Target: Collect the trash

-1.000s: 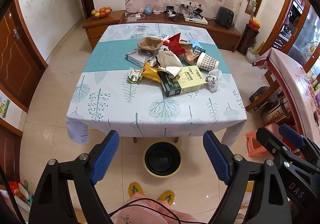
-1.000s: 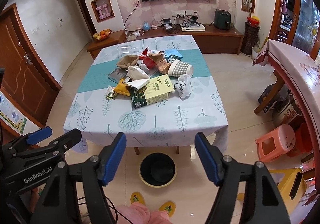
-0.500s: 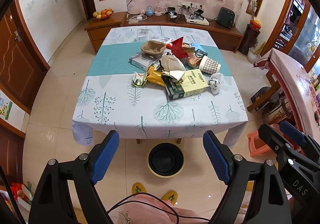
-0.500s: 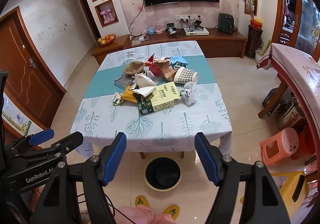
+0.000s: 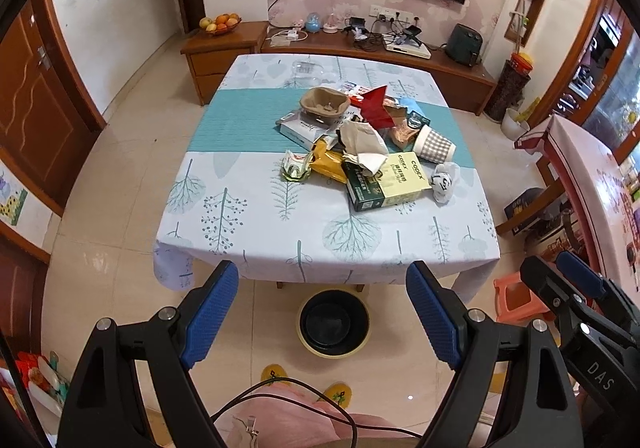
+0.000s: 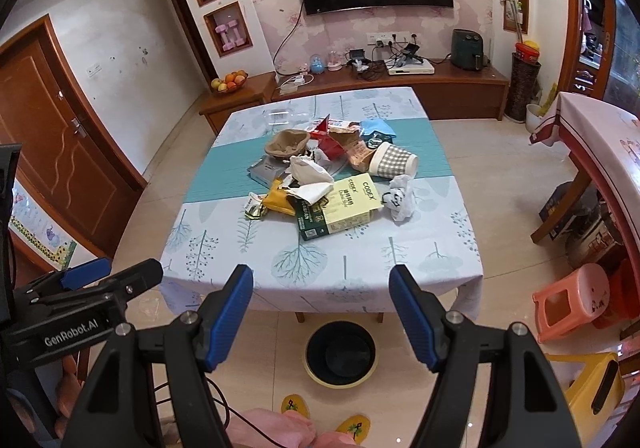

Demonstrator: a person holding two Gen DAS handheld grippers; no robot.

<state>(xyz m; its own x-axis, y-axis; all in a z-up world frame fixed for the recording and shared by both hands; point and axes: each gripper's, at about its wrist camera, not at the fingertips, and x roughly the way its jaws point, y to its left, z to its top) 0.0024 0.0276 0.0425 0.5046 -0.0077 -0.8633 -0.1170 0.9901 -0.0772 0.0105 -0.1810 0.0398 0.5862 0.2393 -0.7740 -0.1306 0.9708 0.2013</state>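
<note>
The trash lies in one heap at mid-table, ahead of and above both claws, well apart from either. Nearest the claws is the yellow-green carton (image 5: 387, 181), one in number, its long axis running left-near to right-far across the approach. To its right sit one crumpled white wrapper (image 5: 443, 181) and, beyond, one checked paper cup (image 5: 434, 144) lying on its side. To the carton's left lies one yellow packet (image 5: 329, 164) and one small foil wrapper (image 5: 294, 167). Behind these: one brown pulp bowl (image 5: 323, 105), one red paper piece (image 5: 374, 104), one white paper bag (image 5: 362, 140).

One black bin (image 6: 340, 353) stands on the floor under the table's (image 6: 320, 272) near edge, just ahead of and between the claws.

The left gripper (image 5: 322, 316) is released, holding nothing. The right gripper (image 6: 321, 314) is likewise spread wide and empty. Neither is clearly nearer the heap; in my judgement the right stands better placed for the carton and cup side.
</note>
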